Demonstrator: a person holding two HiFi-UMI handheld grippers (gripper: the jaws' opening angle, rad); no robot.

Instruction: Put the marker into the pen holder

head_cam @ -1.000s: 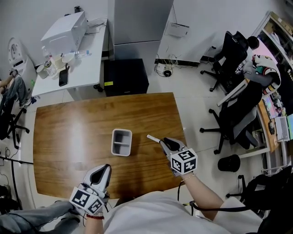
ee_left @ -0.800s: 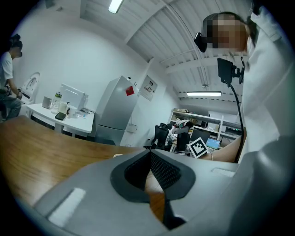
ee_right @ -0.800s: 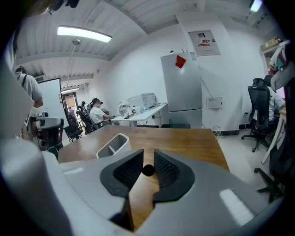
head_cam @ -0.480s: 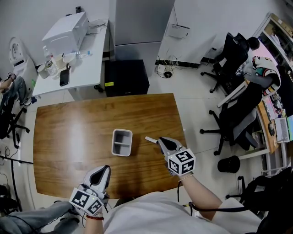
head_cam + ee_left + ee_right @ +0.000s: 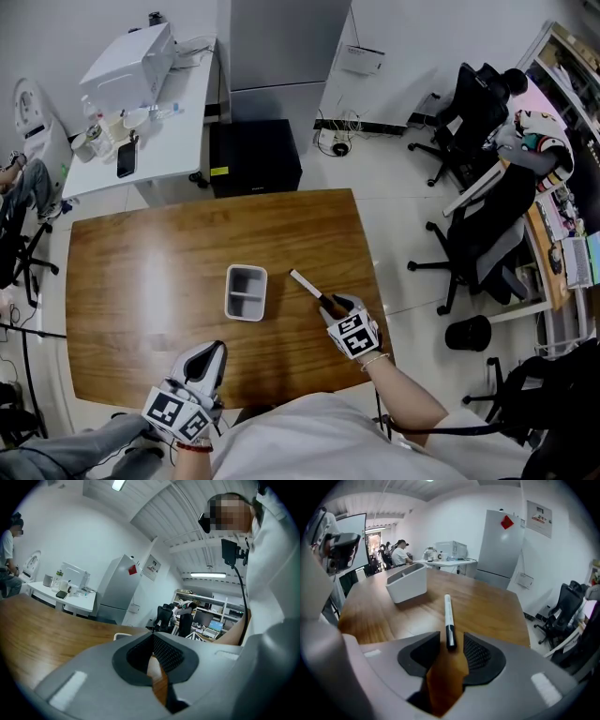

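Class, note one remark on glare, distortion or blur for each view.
Head view: pale glare on the wooden table, left of the pen holder. Left gripper view: fisheye curving, black corners. Right gripper view: same curving; the marker is sharp.

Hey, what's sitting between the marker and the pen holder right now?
Nothing: only bare table separates the marker from the pen holder, as the head view shows.

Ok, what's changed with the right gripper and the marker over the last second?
The right gripper dropped toward the brown wooden table, and its jaws have just been opening. The white marker with a black end, clamped before, now sits loose between them, apparently lying on the table. The grey two-compartment pen holder and the left gripper stayed put, left jaws shut.
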